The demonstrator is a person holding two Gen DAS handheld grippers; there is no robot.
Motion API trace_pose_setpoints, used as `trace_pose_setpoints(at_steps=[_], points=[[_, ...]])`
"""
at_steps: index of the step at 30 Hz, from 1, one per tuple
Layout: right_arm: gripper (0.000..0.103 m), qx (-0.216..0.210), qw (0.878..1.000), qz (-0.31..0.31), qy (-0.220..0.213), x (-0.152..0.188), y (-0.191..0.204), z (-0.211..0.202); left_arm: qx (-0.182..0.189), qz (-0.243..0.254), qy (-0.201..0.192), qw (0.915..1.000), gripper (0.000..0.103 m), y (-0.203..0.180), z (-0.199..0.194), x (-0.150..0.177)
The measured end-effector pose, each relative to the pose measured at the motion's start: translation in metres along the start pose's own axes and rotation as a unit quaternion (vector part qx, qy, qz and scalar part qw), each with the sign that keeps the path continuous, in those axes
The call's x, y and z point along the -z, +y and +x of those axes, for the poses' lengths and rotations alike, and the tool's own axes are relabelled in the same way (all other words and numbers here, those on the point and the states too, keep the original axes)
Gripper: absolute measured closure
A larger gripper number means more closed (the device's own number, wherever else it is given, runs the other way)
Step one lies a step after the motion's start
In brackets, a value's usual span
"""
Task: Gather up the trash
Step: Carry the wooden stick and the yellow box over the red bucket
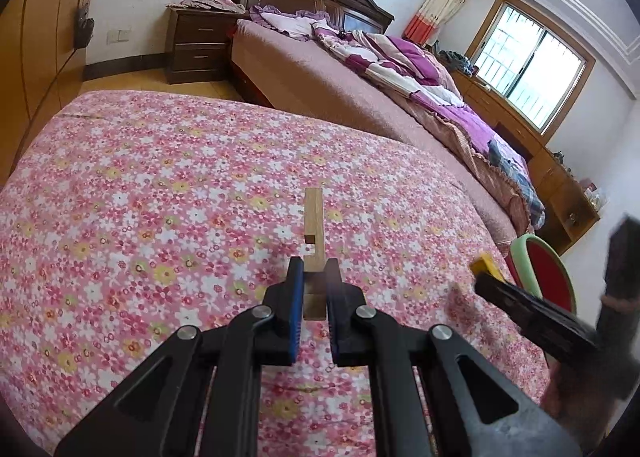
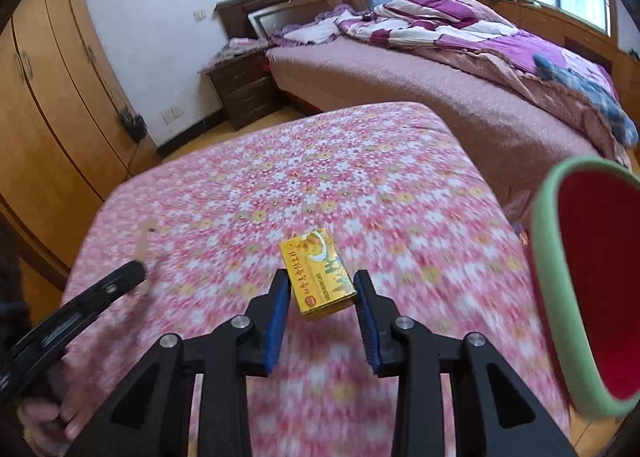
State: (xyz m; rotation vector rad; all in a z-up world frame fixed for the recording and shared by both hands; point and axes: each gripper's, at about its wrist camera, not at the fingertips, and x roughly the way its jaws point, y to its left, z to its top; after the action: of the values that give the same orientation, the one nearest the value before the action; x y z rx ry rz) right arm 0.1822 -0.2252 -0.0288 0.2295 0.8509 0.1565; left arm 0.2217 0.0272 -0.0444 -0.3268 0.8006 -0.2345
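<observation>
My left gripper point(image 1: 314, 271) is shut on a notched wooden stick point(image 1: 314, 217), which points forward above the pink floral tablecloth point(image 1: 160, 217). My right gripper point(image 2: 322, 287) is shut on a small yellow box point(image 2: 320, 273) and holds it clear of the cloth point(image 2: 360, 177). The box looks sharp while the cloth behind it is blurred. In the left wrist view the right gripper point(image 1: 486, 277) shows at the right edge with the yellow box point(image 1: 482, 261) at its tips. In the right wrist view the left gripper point(image 2: 136, 269) and the blurred stick point(image 2: 144, 241) sit at the left.
A red bin with a green rim point(image 2: 548, 257) stands off the table's right edge, also seen as the bin point(image 1: 520, 253). A bed point(image 2: 440, 97) with purple bedding, a dark nightstand point(image 1: 200, 49) and wooden wardrobes point(image 2: 52, 117) lie beyond. A hand point(image 2: 44, 417) holds the left gripper.
</observation>
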Motion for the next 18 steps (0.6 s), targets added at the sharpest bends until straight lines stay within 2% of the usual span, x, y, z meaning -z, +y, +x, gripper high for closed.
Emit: trace_pose_setpoints(at_steps=[3,7,15,18], points=[[0.068,-0.002,1.0,0.02,-0.009,0.01,-0.01,-0.024,-0.001,0.008,-0.007,0.9999,0.093,-0.001,-0.006,0.001],[0.068,0.011,0.999,0.037,-0.023,0.023,-0.025,-0.055,-0.018,0.044,-0.024,0.9986,0.093,-0.013,-0.016,0.005],[0.068,0.032,0.995,0.07,-0.059,0.042,-0.06,-0.108,0.001,0.066,-0.022,0.9976,0.093,-0.04,-0.036,0.009],[0.068,0.035,0.994,0.078,-0.072,0.048,-0.074,-0.124,0.019,0.067,-0.014,0.9975,0.093,-0.053,-0.047,0.014]])
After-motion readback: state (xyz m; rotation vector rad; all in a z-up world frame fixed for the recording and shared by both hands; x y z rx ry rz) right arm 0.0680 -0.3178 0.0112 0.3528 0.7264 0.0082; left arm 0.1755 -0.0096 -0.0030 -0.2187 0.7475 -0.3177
